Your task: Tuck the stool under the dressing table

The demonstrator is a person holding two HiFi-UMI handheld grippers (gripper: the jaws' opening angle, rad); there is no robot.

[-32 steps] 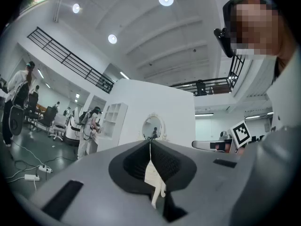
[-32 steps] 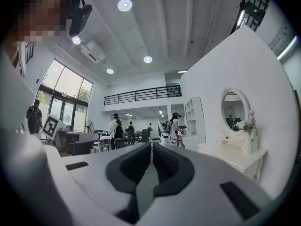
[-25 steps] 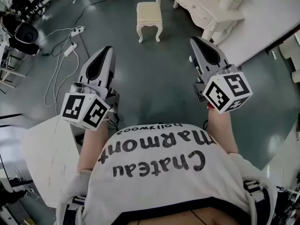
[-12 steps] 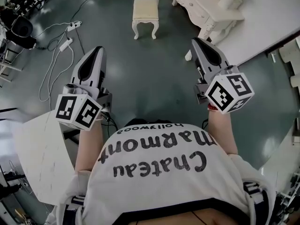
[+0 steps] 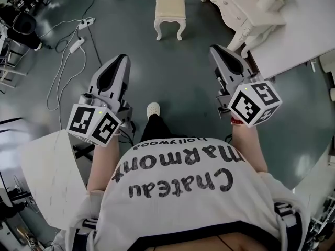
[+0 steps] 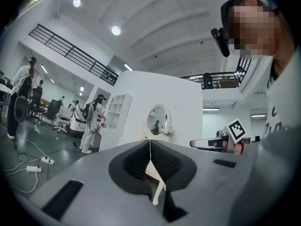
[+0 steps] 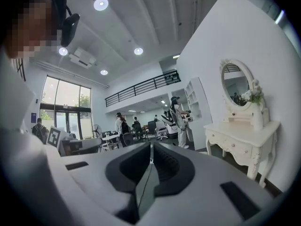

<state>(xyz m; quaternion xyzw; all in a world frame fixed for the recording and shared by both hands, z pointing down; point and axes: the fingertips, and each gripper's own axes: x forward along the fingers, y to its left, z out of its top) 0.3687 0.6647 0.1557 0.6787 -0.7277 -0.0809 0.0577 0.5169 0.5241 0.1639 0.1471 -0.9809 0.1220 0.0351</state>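
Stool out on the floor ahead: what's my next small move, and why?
Probably step closer to the stool. It stands on the floor, apart from the dressing table, and the left gripper and right gripper, both shut and empty, are well short of it.

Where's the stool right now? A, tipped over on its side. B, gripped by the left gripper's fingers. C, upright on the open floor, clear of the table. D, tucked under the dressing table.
C: in the head view the stool stands upright on its legs on the bare floor, apart from the dressing table to its right.
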